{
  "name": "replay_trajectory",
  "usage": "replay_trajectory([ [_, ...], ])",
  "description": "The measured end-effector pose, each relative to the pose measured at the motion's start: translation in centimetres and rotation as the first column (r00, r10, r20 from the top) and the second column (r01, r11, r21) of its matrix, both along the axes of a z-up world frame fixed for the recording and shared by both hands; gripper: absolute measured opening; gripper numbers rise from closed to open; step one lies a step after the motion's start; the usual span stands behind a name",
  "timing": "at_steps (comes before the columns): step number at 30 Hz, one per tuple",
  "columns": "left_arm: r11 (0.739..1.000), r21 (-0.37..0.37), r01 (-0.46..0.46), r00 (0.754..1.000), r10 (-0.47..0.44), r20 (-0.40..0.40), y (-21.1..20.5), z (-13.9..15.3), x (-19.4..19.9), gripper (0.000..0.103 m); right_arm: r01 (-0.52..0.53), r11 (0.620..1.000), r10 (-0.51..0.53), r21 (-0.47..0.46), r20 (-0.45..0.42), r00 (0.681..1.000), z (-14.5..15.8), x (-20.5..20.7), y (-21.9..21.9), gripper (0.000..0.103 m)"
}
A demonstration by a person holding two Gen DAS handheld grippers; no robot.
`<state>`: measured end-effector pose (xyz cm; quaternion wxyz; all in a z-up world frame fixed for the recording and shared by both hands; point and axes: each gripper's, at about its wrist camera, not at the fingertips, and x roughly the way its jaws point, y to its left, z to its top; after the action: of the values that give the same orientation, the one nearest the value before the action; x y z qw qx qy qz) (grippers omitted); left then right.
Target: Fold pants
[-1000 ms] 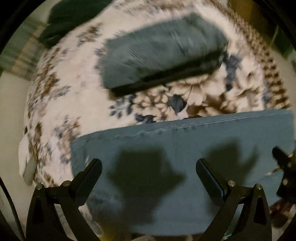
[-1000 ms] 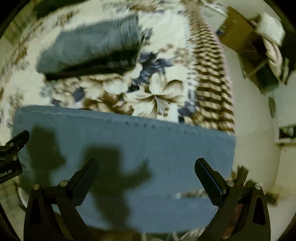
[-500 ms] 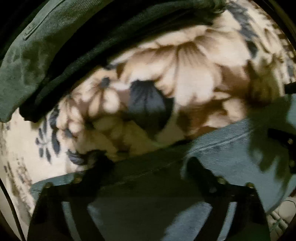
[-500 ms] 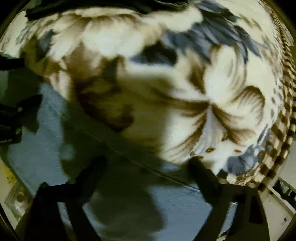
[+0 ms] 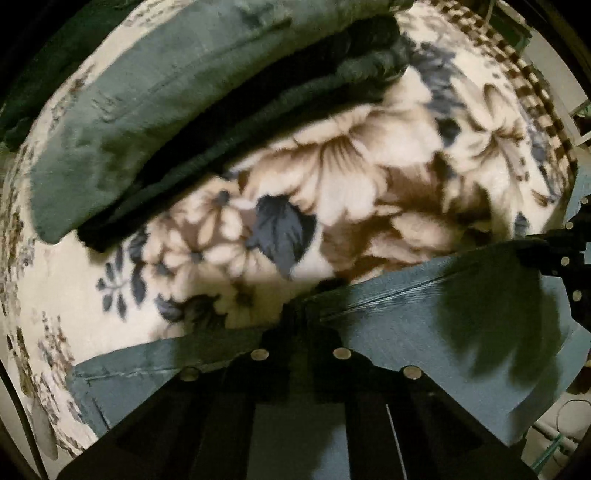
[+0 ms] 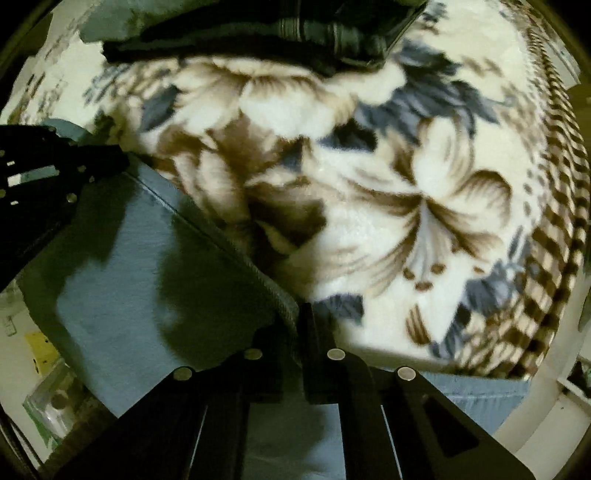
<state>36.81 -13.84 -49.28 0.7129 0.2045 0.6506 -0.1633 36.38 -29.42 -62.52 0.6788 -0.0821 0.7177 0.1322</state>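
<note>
Blue pants lie folded on a floral blanket. My left gripper is shut on their far seamed edge. My right gripper is shut on the same edge of the pants further right, where the cloth bunches up between the fingers. The right gripper also shows at the right rim of the left wrist view. The left gripper shows at the left of the right wrist view.
A folded stack of grey-green and dark clothes lies on the blanket beyond the pants, also at the top of the right wrist view. The blanket's checked border runs along the right edge. Floor clutter lies below left.
Both grippers went from open above the pants down to the far edge and shut on it. The views are now close over the blanket.
</note>
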Motion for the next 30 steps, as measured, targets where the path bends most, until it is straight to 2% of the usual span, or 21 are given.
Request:
replay_trajectory([
  [4,0.999,-0.027,-0.026,0.999,0.028,0.044,1.4,4.7,-2.3,0.003,0.011,1.000,-0.012,0.022,0.031,0.999,4.3,-3.0,0.5,0.006],
  [9,0.995,-0.062,-0.082,0.996,0.084,0.033,4.3,9.1,-6.8,0.000,0.010,0.998,-0.013,0.062,0.048,0.999,8.7,-9.2,0.6,0.006],
  [14,0.979,-0.098,-0.177,0.984,0.172,-0.057,6.5,9.2,-13.4,0.000,-0.005,0.996,0.004,0.093,0.014,1.000,9.1,-15.9,1.2,0.006],
  [16,0.969,-0.107,-0.223,0.973,0.214,-0.092,7.4,7.5,-15.3,0.000,-0.001,0.995,0.004,0.104,-0.024,1.000,8.5,-17.9,2.2,0.006],
  [18,0.939,-0.137,-0.315,0.943,0.293,-0.157,7.9,5.5,-16.1,0.003,0.008,0.996,-0.004,0.086,-0.047,0.999,7.6,-20.2,2.8,0.005],
  [20,0.878,-0.175,-0.445,0.887,0.406,-0.221,9.5,3.8,-16.0,0.006,0.033,0.997,-0.030,0.063,-0.057,0.998,6.3,-21.3,3.3,0.006],
  [21,0.848,-0.177,-0.499,0.857,0.453,-0.244,10.3,3.2,-15.8,0.014,0.048,0.998,-0.046,0.044,-0.048,0.998,5.6,-21.3,3.4,0.006],
  [22,0.831,-0.180,-0.526,0.841,0.477,-0.257,10.9,2.7,-15.6,0.017,0.066,0.997,-0.064,0.031,-0.054,0.997,4.7,-21.2,3.3,0.008],
  [24,0.788,-0.188,-0.586,0.802,0.531,-0.273,12.2,2.4,-15.0,0.022,0.152,0.988,-0.150,0.021,-0.091,0.985,3.9,-21.1,2.8,0.019],
  [26,0.773,-0.197,-0.602,0.794,0.554,-0.252,12.5,2.6,-14.2,0.026,0.230,0.972,-0.225,0.041,-0.101,0.969,3.9,-20.9,2.3,0.049],
  [27,0.771,-0.199,-0.605,0.792,0.559,-0.245,12.6,2.6,-13.8,0.029,0.268,0.962,-0.262,0.054,-0.096,0.960,4.1,-21.0,2.3,0.055],
  [28,0.761,-0.218,-0.611,0.789,0.563,-0.246,12.8,3.0,-13.3,0.030,0.307,0.950,-0.301,0.064,-0.090,0.950,4.8,-21.3,2.0,0.065],
  [30,0.755,-0.238,-0.612,0.790,0.567,-0.234,13.1,3.4,-12.5,0.039,0.364,0.928,-0.358,0.074,-0.085,0.930,6.1,-22.0,1.7,0.074],
])
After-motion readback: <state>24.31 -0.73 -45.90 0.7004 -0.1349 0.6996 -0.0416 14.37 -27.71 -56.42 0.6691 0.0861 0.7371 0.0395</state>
